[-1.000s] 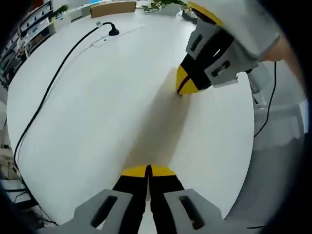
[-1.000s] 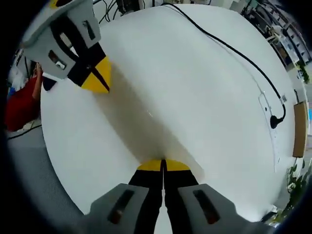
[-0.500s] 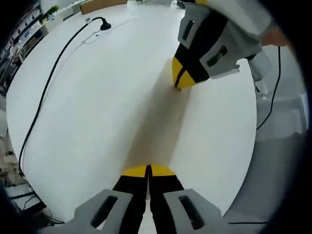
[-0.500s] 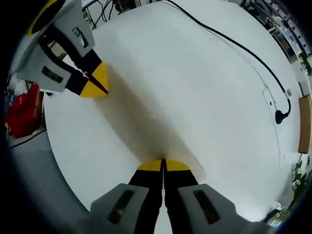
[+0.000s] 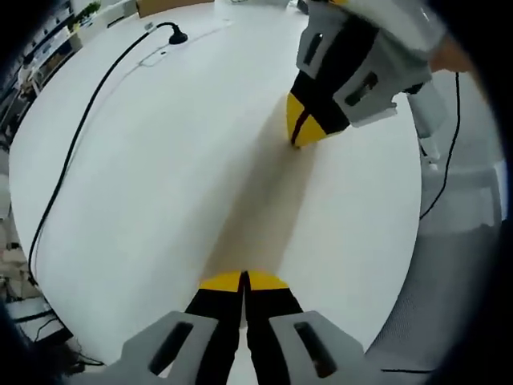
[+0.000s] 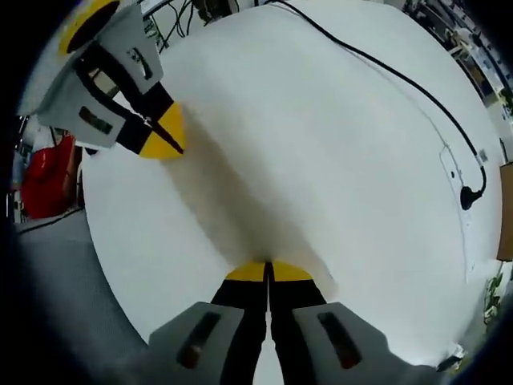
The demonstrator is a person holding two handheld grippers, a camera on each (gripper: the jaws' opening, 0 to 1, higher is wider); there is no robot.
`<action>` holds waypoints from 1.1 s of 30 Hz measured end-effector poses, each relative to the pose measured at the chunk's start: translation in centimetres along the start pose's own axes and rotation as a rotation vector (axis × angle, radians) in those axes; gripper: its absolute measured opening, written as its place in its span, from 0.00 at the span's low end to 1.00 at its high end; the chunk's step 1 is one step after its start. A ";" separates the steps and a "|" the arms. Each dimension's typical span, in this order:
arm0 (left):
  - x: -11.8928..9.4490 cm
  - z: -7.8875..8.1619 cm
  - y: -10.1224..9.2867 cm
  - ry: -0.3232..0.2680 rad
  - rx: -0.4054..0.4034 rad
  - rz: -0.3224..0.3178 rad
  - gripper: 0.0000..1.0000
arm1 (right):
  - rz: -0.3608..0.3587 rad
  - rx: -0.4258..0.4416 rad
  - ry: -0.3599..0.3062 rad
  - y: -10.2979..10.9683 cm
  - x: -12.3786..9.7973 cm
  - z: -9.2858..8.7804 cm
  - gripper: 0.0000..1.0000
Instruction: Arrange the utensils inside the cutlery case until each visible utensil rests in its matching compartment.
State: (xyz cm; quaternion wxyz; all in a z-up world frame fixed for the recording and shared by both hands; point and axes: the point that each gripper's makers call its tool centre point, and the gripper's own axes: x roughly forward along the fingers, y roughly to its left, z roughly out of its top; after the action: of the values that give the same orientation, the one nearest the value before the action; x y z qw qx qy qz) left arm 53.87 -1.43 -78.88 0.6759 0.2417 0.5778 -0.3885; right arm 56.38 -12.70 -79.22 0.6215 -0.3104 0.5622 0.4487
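We see a white round table (image 5: 160, 176), and no cutlery case or utensils can be made out on it in either view, so we cannot tell where they are.

Left gripper (image 5: 244, 278): in the left gripper view its two yellow-tipped jaws are pressed together, tips touching, nothing between them. They sit just above the tabletop near its closer edge. The same gripper comes into the right gripper view from the upper left (image 6: 164, 138), tilted down toward the table, yellow tips together, empty.

Right gripper (image 6: 268, 271): in the right gripper view its jaws are pressed together too, holding nothing, low over the table. It enters the left gripper view from the upper right (image 5: 306, 128), angled down with the yellow tips close to the surface; we cannot tell whether they touch it. A bit of the person's hand (image 5: 449, 58) shows behind it.

The two grippers point at each other across the table, well apart, with a soft shadow band on the surface between them.

A black cable (image 5: 76, 152) runs across the far side of the table and ends in a black plug (image 5: 177, 36); the same cable (image 6: 401, 84) and plug (image 6: 469, 197) show in the right gripper view.

Beyond the table edge: grey floor (image 5: 449, 265), something red (image 6: 48, 180) at the left of the right gripper view, too blurred to identify, and shelving (image 5: 28, 64) in the background.
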 end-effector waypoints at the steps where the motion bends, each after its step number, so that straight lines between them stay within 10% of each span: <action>1: 0.0 0.0 0.0 -0.002 -0.023 -0.005 0.00 | -0.006 -0.012 -0.025 0.0 -0.1 0.0 0.00; 5: -0.6 1.3 0.2 -0.122 -0.124 -0.040 0.00 | -0.065 -0.051 -0.058 -1.4 -2.1 -0.7 0.00; 9: -1.5 1.0 -0.2 -0.107 -0.046 -0.018 0.01 | -0.022 -0.032 -0.009 -0.6 -2.2 -2.3 0.00; 13: -1.3 0.0 -0.3 -0.080 -0.198 -0.031 0.00 | -0.003 -0.011 0.051 -0.3 -1.0 -4.1 0.00; 17: 0.3 -2.1 -0.7 -0.002 -0.139 -0.043 0.00 | -0.010 0.016 0.049 -0.3 -1.0 -4.3 0.00; 33: 0.3 -1.6 -1.5 0.003 -0.086 -0.038 0.00 | -0.015 0.067 0.098 0.4 -0.9 -4.6 0.00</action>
State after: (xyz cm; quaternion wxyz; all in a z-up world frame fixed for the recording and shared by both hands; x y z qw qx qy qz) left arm 51.70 -1.14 -79.36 0.6772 0.2018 0.5995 -0.3757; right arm 54.14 -16.83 -79.06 0.6067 -0.3150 0.6042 0.4093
